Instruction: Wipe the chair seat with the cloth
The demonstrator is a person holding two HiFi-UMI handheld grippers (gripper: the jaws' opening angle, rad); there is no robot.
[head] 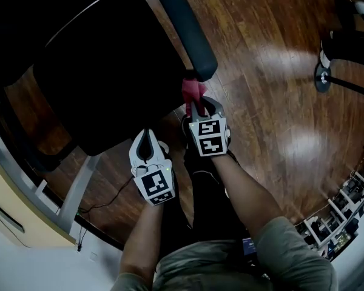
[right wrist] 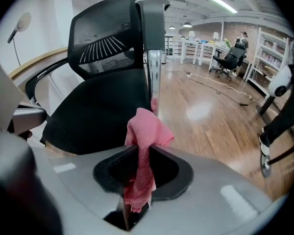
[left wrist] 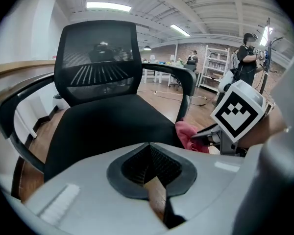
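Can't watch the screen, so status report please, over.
Right gripper shut on pink cloth. Left gripper shut, empty. Cloth at chair seat edge, near armrest.

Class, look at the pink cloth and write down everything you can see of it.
The cloth is pink, soft-looking fabric, crumpled into a bunch. The right gripper pinches it between its jaws: a rumpled tuft sticks out past the tips and a frayed tail hangs behind them. It is held by the front corner of the chair seat, near the end of the armrest. Whether it touches the chair cannot be told.
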